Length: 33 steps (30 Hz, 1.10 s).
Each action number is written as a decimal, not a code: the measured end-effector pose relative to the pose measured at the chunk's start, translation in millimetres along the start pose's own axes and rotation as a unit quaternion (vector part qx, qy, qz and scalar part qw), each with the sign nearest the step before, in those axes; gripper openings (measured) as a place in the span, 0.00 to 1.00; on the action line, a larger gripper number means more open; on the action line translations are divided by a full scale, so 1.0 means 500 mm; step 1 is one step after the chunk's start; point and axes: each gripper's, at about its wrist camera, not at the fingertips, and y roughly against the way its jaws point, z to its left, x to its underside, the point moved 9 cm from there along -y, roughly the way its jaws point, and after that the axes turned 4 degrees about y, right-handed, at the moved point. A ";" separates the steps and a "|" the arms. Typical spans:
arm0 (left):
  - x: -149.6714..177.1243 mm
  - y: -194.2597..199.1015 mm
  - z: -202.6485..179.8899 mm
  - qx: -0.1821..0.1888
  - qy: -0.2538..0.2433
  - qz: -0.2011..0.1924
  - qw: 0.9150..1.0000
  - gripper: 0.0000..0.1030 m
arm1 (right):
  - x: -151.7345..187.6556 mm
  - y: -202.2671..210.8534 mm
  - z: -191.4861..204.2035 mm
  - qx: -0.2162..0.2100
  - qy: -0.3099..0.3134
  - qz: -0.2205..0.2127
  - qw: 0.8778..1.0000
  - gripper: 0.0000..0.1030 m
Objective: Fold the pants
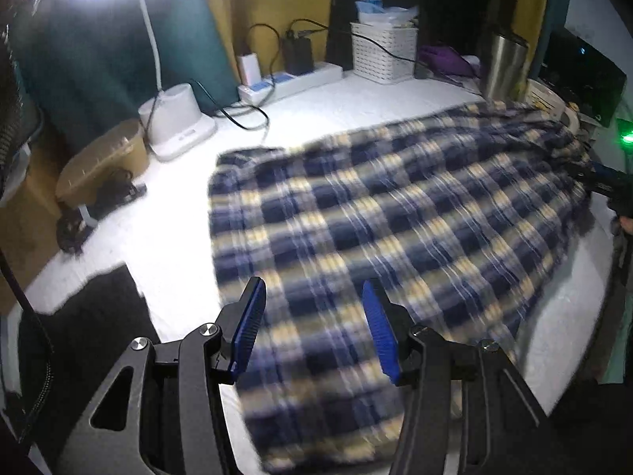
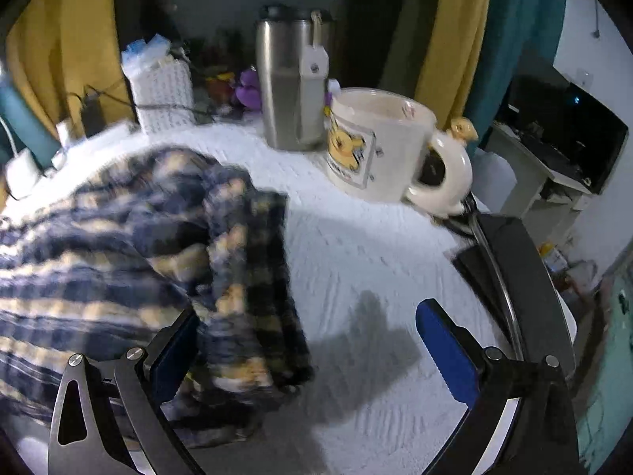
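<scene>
The plaid pants [image 1: 376,213] lie spread across the white surface [image 1: 178,237], blurred in both views. The left tool [image 1: 312,328] hangs over their near end, blue pads wide apart, gripping nothing. The right tool [image 2: 308,340] gapes wide at their bunched right end, holding nothing. A steel tumbler [image 2: 290,79] and cartoon mug [image 2: 379,146] stand at the far right.

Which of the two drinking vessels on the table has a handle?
The cream cartoon mug has a looped side handle; the steel tumbler behind it has none.
</scene>
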 end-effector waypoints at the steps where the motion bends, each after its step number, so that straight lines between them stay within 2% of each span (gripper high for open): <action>1: -0.019 -0.006 0.011 -0.002 -0.001 -0.004 1.000 0.49 | -0.015 0.011 0.004 -0.011 -0.003 -0.009 1.000 1.00; 7: -0.101 -0.048 0.066 -0.008 0.000 -0.021 1.000 0.49 | -0.109 0.057 0.032 -0.044 0.004 -0.054 0.998 1.00; 9: -0.119 -0.064 0.081 -0.010 0.001 -0.024 1.000 0.49 | -0.132 0.047 0.042 -0.062 -0.004 -0.051 0.997 0.91; 11: -0.138 -0.087 0.102 -0.011 0.005 -0.027 1.000 0.49 | -0.144 0.022 0.047 -0.085 -0.019 -0.035 0.996 0.70; 12: -0.144 -0.098 0.110 -0.010 0.009 -0.027 1.000 0.49 | -0.146 0.013 0.052 -0.092 -0.024 -0.027 0.995 0.67; 21: -0.168 -0.185 0.185 -0.014 0.044 -0.021 0.999 0.49 | -0.146 -0.063 0.078 -0.086 -0.017 0.022 0.996 0.63; 23: -0.172 -0.196 0.195 -0.015 0.048 -0.020 0.999 0.49 | -0.142 -0.074 0.084 -0.088 -0.012 0.029 0.996 0.59; 28: -0.181 -0.223 0.208 -0.006 0.059 -0.016 0.998 0.49 | -0.122 -0.107 0.104 -0.090 0.004 0.053 0.995 0.57; 31: -0.179 -0.233 0.200 0.002 0.055 -0.013 0.998 0.49 | -0.109 -0.128 0.110 -0.086 0.017 0.064 0.994 0.42; 32: -0.178 -0.234 0.196 0.005 0.053 -0.013 0.998 0.49 | -0.105 -0.133 0.110 -0.087 0.020 0.065 0.994 0.28; 33: -0.181 -0.237 0.192 0.008 0.051 -0.014 0.999 0.49 | -0.102 -0.137 0.110 -0.087 0.023 0.064 0.994 0.26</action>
